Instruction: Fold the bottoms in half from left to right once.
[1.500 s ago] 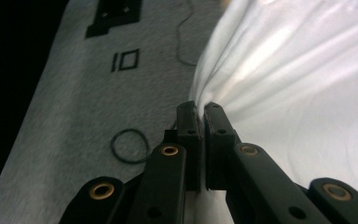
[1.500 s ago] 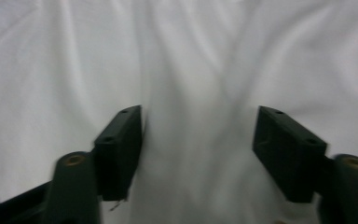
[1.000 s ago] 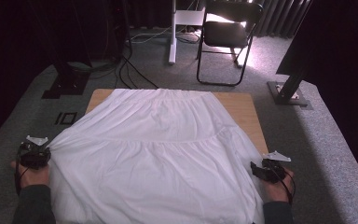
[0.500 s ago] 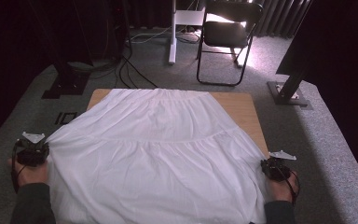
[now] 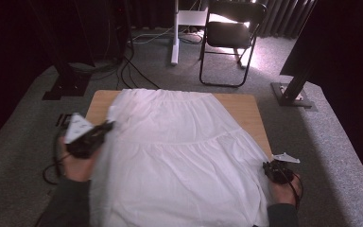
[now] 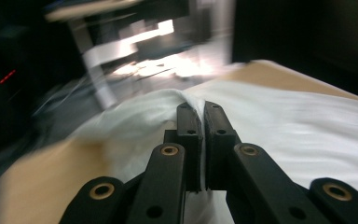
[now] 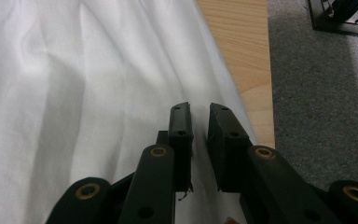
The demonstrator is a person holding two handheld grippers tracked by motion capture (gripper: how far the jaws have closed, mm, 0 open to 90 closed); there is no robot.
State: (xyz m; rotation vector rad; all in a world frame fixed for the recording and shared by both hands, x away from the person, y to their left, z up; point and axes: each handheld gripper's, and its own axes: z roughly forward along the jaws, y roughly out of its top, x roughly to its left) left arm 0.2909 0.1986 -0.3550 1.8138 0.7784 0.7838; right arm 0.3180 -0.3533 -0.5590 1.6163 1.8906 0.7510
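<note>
High view: white skirt (image 5: 179,156), soft and light; left gripper (image 5: 105,128) fingers clamped on its left edge; right gripper (image 5: 269,169) fingers just closing around its right edge, narrow gap remaining.

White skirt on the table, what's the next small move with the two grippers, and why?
Probably carry the left gripper across toward the middle of the table to fold that side over. It is shut on the edge of the white skirt and lifted above the table. The right gripper sits low at the opposite edge, its jaws just closing with a gap left; whether it pinches cloth is unclear.
</note>
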